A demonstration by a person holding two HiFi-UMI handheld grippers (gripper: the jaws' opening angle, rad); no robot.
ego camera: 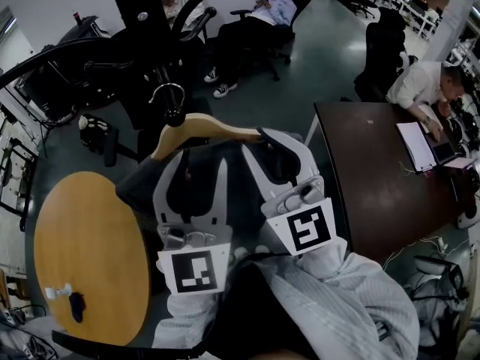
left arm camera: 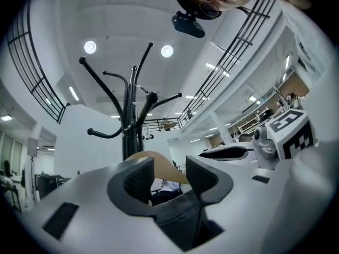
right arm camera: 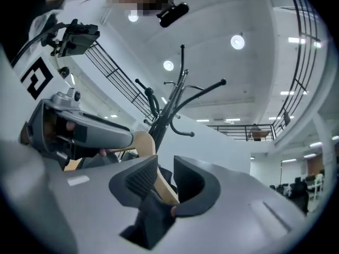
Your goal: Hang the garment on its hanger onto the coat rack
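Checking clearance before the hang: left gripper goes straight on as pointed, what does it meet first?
The wooden hanger, just past the left gripper's fingers, with dark garment lying between them. Coat rack pole stands behind it, slightly left; depth unclear.

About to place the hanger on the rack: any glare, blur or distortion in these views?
Head view: dim, sharp, edges bowed; the wooden hanger stands out, the black coat rack barely shows. Left and right gripper views: heavy fisheye, ceiling lights backlight the rack into a silhouette.
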